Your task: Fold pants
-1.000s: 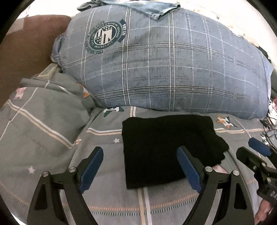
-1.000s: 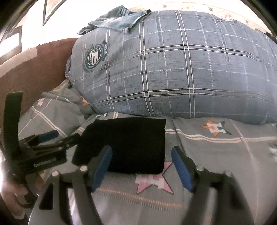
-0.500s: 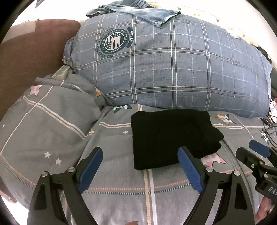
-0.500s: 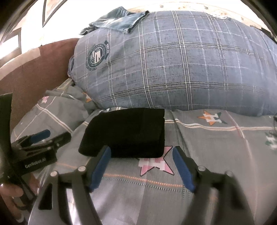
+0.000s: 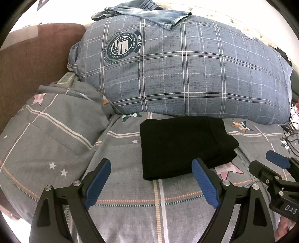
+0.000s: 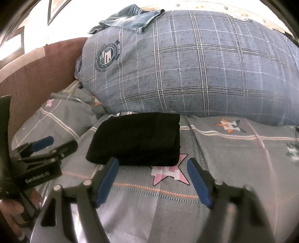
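A: Starting at the far left, what shows?

B: A brown headboard [image 5: 28, 61] runs up the left edge. Next to it a rumpled fold of the grey bedspread [image 5: 56, 134], printed with stars and stripes, bulges up from the bed.

A: And further in?

B: A big blue checked pillow [image 5: 186, 74] with a round crest fills the back of both views. A piece of faded denim clothing [image 5: 149, 14] is draped over its top edge.

A: Where are the pants?

B: The black pants [image 5: 183, 145] lie folded into a compact rectangle on the bedspread, right up against the front of the pillow. A pink star print [image 5: 229, 169] peeks out from under their near right corner.

A: What is the left gripper doing?

B: The left gripper [image 5: 151, 179] hangs just short of the pants with its blue pads spread wide. Nothing is between them but bedspread; its right pad overlaps the near edge of the pants in the view, though contact cannot be told.

A: And the right gripper?

B: The right gripper [image 6: 152, 176] sits to the right of the left one, also near the front edge of the pants, over the pink star. Its jaws stand well apart and hold nothing.

A: Anything at the far right?

B: Some dark cables [image 5: 290, 134] lie on the bedspread there.
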{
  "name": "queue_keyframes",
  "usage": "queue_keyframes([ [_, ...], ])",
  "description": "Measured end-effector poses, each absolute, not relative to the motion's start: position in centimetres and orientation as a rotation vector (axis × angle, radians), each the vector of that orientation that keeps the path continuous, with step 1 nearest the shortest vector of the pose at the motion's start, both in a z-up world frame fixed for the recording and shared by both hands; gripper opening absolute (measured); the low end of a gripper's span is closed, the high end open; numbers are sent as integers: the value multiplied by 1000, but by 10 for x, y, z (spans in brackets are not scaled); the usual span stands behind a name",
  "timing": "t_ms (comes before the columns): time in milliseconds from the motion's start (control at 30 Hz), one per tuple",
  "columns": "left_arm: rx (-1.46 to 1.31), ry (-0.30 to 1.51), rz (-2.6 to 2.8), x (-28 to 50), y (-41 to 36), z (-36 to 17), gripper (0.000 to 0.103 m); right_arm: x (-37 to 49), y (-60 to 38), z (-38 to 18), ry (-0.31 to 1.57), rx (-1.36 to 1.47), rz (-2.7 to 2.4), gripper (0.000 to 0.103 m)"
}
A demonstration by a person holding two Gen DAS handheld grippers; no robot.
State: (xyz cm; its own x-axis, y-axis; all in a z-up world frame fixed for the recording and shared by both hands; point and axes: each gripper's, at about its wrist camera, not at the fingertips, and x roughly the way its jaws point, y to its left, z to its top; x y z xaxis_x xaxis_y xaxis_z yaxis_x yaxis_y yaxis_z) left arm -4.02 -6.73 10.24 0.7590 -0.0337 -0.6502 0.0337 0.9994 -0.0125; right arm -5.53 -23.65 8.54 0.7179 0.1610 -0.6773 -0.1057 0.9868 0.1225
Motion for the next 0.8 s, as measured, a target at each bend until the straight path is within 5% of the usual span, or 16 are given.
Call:
queue_keyframes([
  [800, -2, 715, -47, -39, -68, 101, 89, -55, -237, 85, 764, 69, 151, 77],
])
